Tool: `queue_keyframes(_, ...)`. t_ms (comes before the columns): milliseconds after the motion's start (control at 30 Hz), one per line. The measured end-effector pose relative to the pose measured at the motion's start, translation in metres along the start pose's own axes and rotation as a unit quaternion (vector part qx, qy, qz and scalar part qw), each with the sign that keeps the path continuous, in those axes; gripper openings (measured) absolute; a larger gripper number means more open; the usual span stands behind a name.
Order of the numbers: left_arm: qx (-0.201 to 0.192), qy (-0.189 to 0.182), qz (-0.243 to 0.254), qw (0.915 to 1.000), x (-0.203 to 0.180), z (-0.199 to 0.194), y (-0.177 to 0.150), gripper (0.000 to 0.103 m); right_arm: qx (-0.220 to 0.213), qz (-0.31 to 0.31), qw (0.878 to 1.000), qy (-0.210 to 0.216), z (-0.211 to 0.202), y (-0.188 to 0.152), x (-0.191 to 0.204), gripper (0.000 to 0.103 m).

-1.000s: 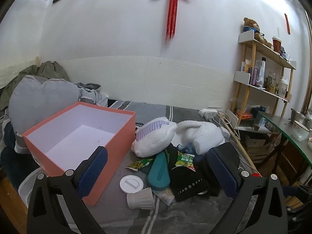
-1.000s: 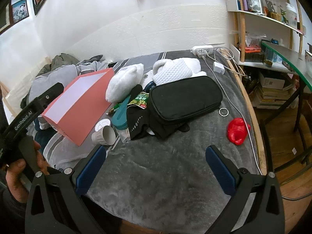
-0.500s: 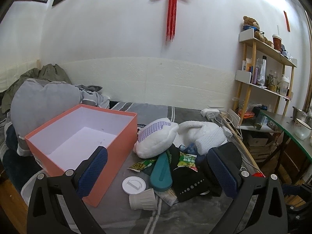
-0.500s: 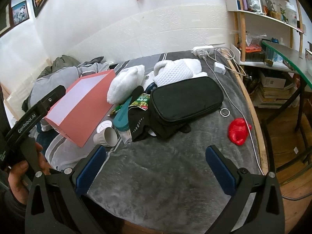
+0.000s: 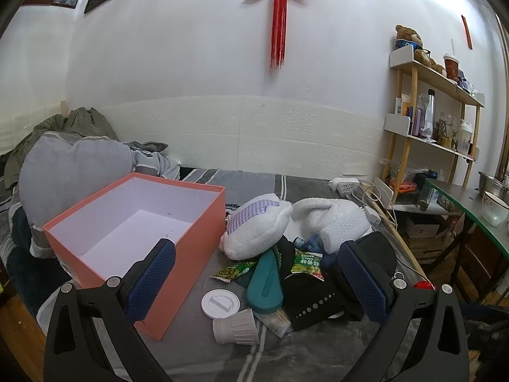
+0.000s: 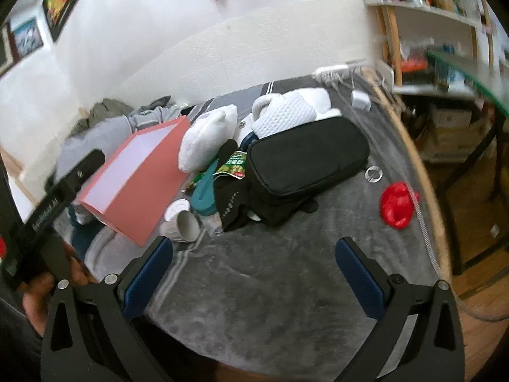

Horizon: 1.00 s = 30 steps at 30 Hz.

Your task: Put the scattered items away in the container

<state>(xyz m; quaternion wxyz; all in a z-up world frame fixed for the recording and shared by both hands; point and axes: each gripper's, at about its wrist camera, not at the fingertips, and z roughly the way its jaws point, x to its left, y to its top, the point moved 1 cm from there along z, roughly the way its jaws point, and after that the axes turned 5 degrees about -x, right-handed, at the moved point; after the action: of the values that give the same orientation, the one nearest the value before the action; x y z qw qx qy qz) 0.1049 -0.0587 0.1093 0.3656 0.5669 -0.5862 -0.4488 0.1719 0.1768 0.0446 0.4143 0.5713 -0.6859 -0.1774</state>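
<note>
Fingers [image 5: 152,273] spread, one box [image 5: 191,238], one cup [image 5: 237,326]

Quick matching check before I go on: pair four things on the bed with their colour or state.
Things:
1. box
2. ribbed cup
3. zip pouch
4. plastic toy

Descriptions:
a. red, off by itself near the bed's edge
b. black, closed, lying flat
c. salmon outside, white inside, nothing in it
d. white, tipped on its side

Pairs: 1-c, 2-d, 3-b, 4-a
</note>
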Motion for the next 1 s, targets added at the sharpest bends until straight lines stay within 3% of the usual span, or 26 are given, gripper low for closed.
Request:
queue_keyframes(133,0.001,0.003,0.01,0.9999,-0.007,0.003,-0.003,0.103,-0.003,0.082,0.996,0.035,0.007,0.004,-0.029,0.102)
queue_keyframes(200,0.002,0.0,0.012,0.9999,-0.009,0.003,-0.004,0.103,-0.009,0.152,0.987,0.058,0.012,0.009,-0.051,0.094)
queue_keyframes(300,-0.003,0.005,0.022,0.9998,-0.014,0.003,-0.006,0.103,-0.014,0.28,0.953,0.111,0.027,0.011,-0.089,0.077)
queue_keyframes(367,-0.004,0.012,0.029,0.9995,-0.015,0.005,-0.008,0.103,-0.011,0.346,0.929,0.129,0.04,0.009,-0.108,0.076)
queue_keyframes(433,-0.001,0.019,0.034,0.9992,-0.017,0.007,-0.009,0.103,-0.003,0.388,0.913,0.128,0.056,0.005,-0.119,0.076)
queue_keyframes(567,0.005,0.028,0.036,0.9989,-0.015,0.013,-0.012,0.103,0.015,0.415,0.901,0.121,0.084,0.006,-0.125,0.075)
queue_keyframes(667,0.006,0.037,0.037,0.9986,-0.014,0.016,-0.014,0.103,0.026,0.43,0.894,0.121,0.108,0.007,-0.128,0.065)
queue_keyframes(833,0.006,0.047,0.043,0.998,-0.014,0.016,-0.017,0.103,0.041,0.438,0.893,0.1,0.147,0.012,-0.136,0.063)
queue_keyframes(1000,0.009,0.05,0.051,0.9974,-0.011,0.018,-0.02,0.103,0.029,0.477,0.872,0.109,0.174,0.011,-0.152,0.063)
